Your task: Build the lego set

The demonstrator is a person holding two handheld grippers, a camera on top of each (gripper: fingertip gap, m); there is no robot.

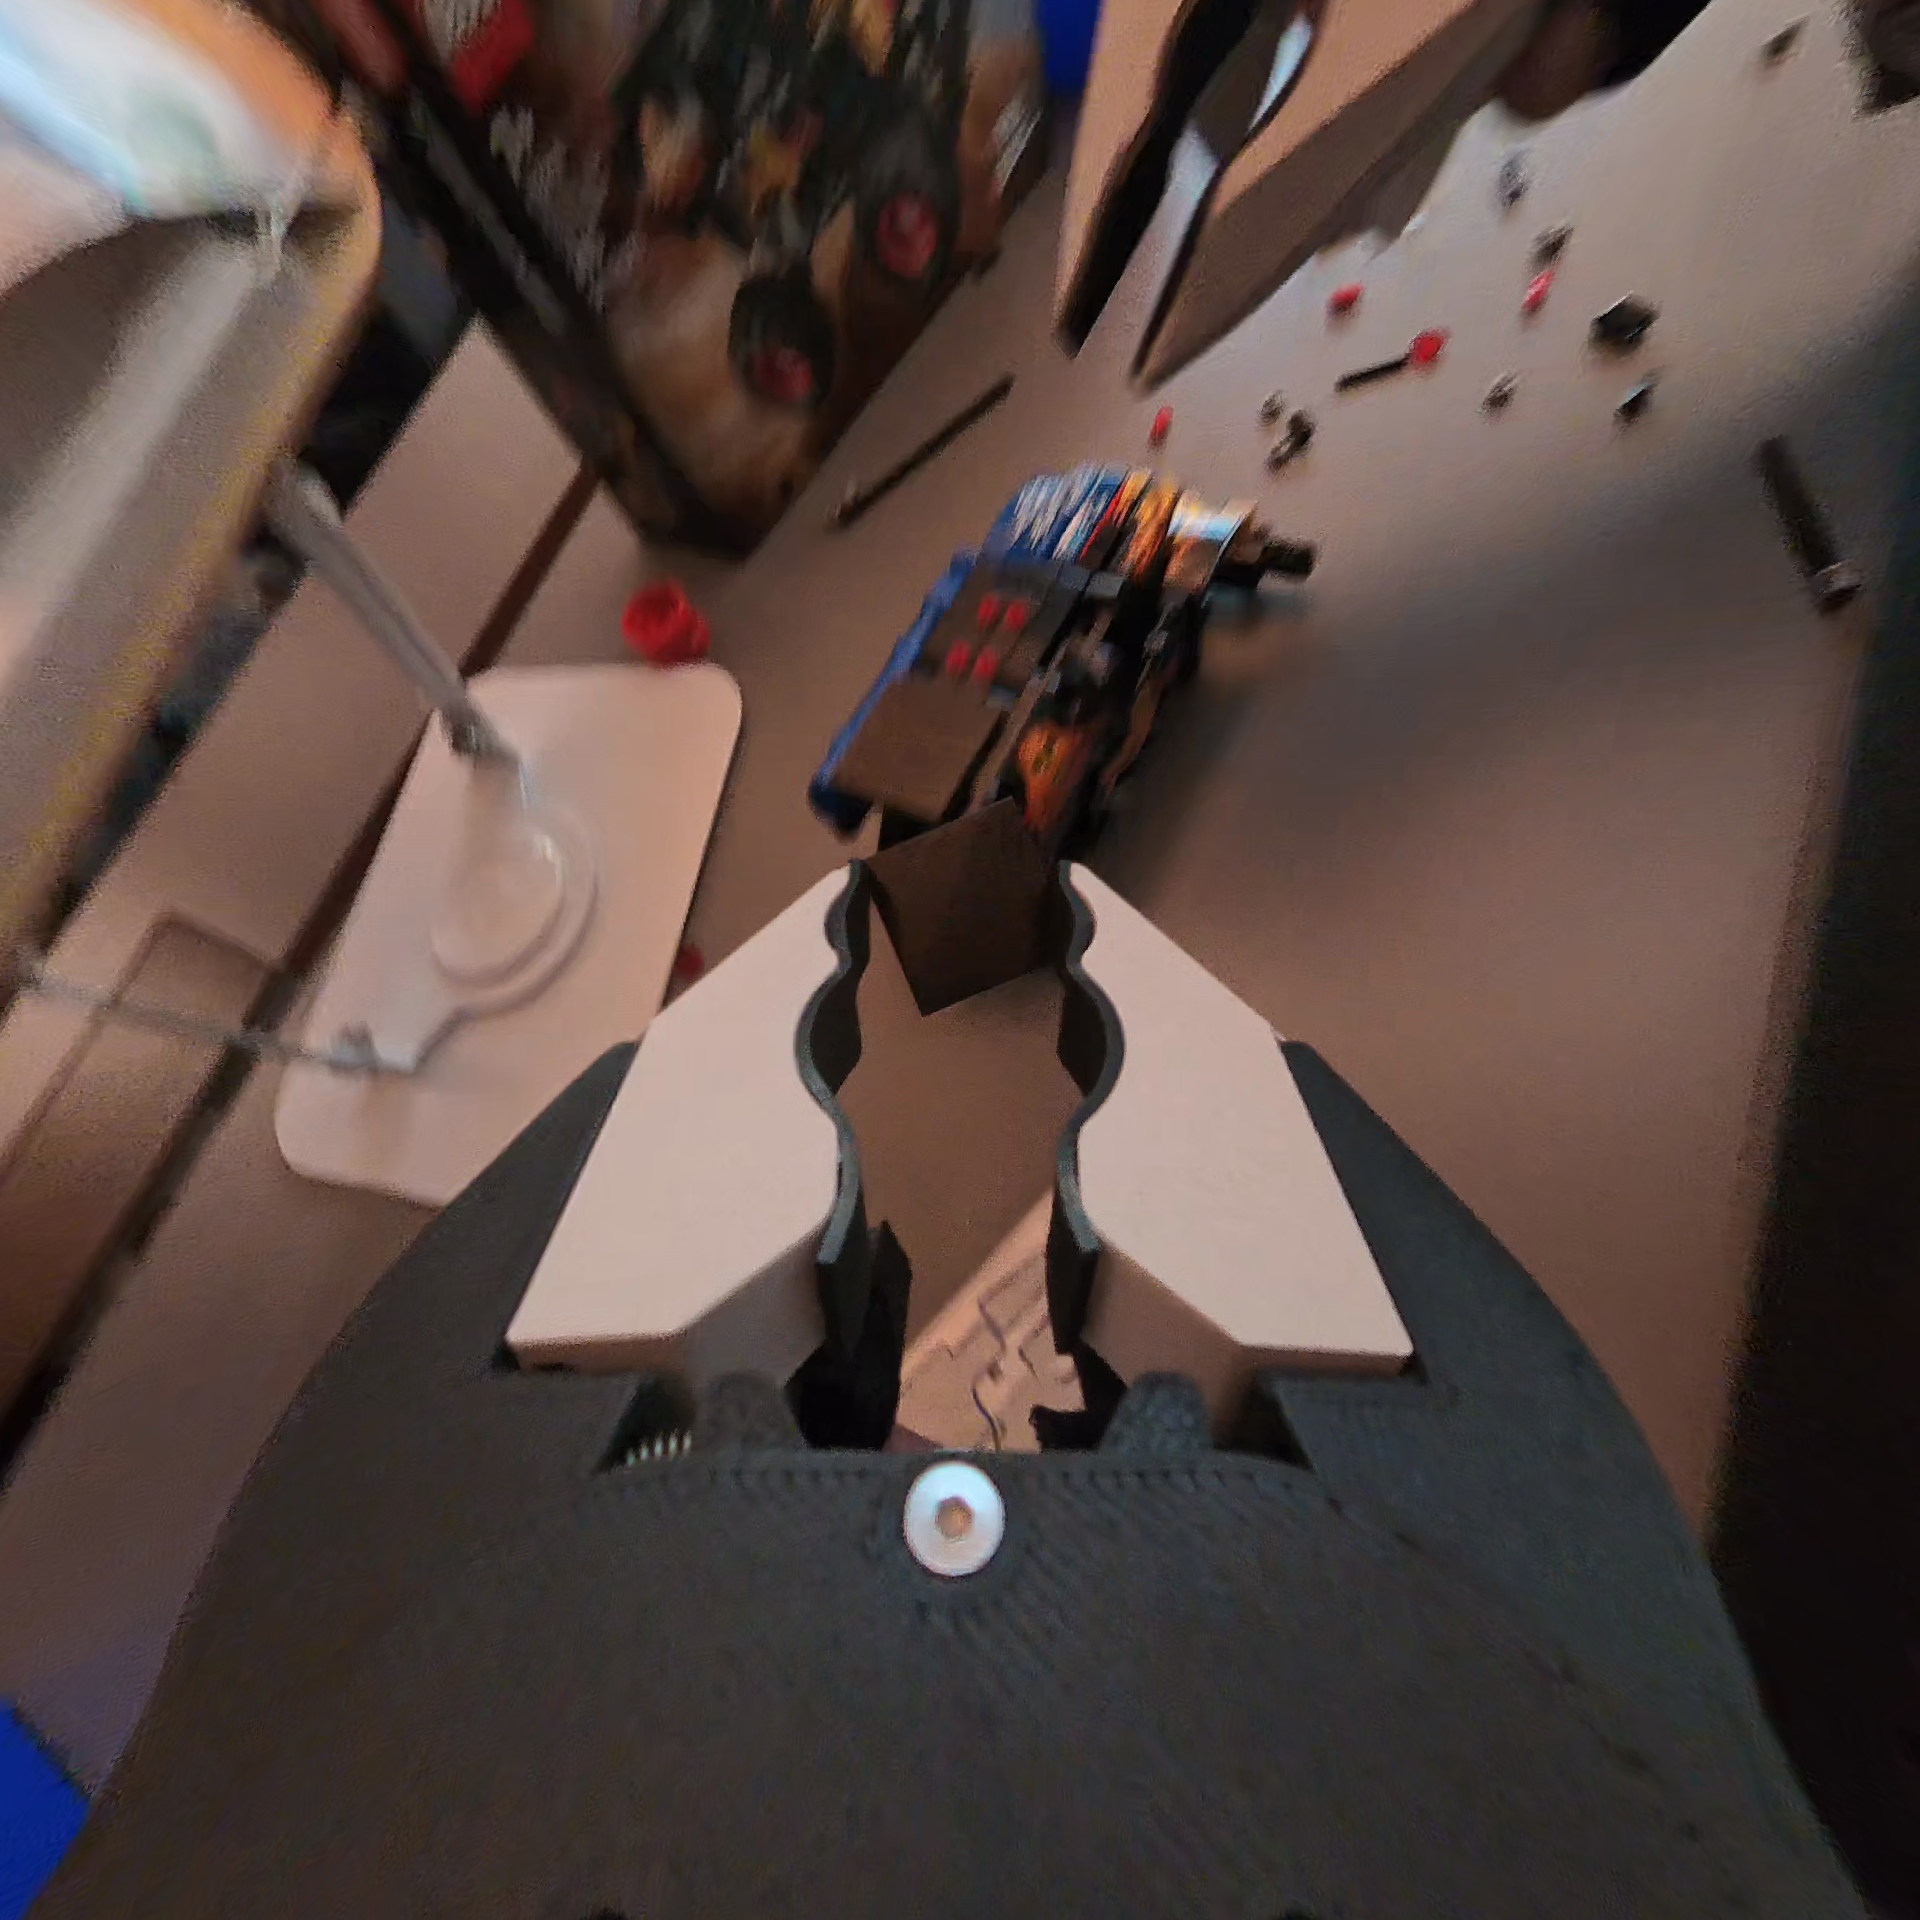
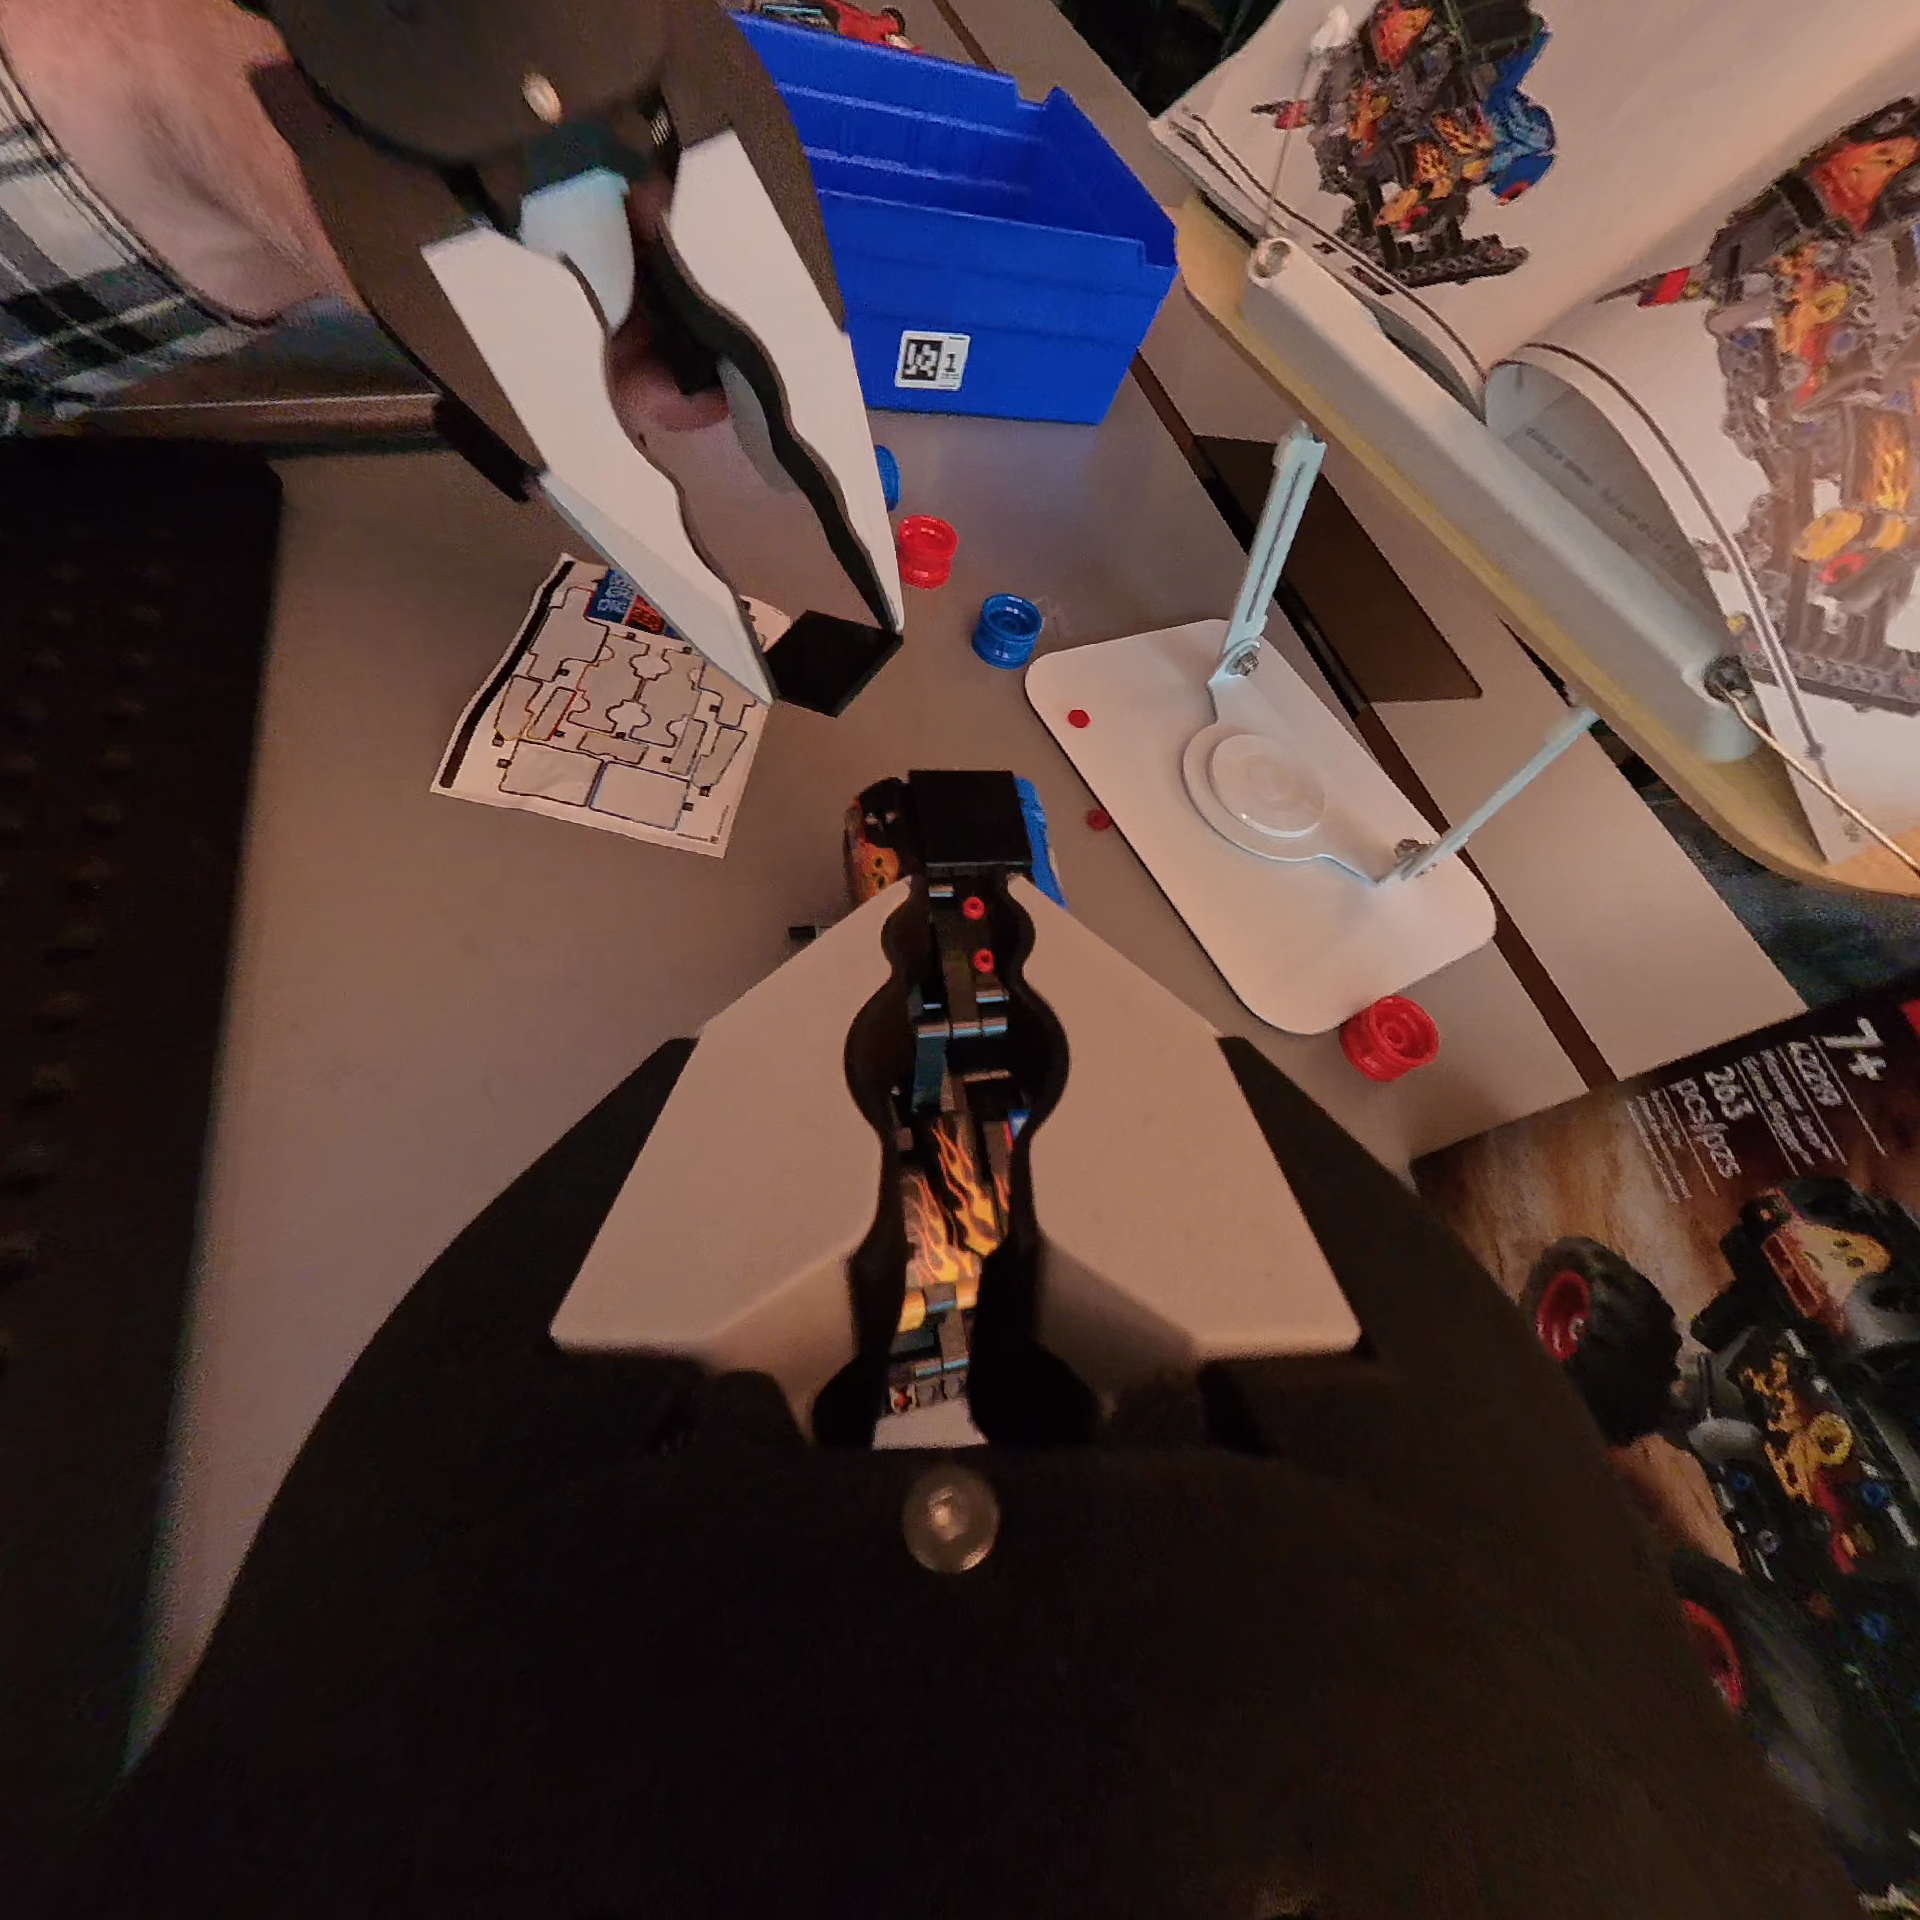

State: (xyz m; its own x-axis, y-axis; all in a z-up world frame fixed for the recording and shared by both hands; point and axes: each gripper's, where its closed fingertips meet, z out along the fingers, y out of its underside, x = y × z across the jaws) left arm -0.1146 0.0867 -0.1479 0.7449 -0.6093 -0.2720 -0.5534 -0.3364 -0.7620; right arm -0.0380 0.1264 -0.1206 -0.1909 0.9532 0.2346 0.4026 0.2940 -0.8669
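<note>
A matte grey surface [image 2: 416, 1039] carries everything. The right tongs [image 2: 961, 904] are clamped along the partly built lego truck [image 2: 956, 1195], whose flame-printed panel shows between their wavy black pads; only the right wrist view shows this. The left tongs [image 1: 961, 883] pinch a flat black square piece [image 1: 961, 925] at their tips, held above the surface just short of the truck. Only the right view shows the ribbed blue bin [image 2: 987, 239], sticker sheet [image 2: 613, 717] and smooth round wheel hubs [image 2: 1006, 629].
</note>
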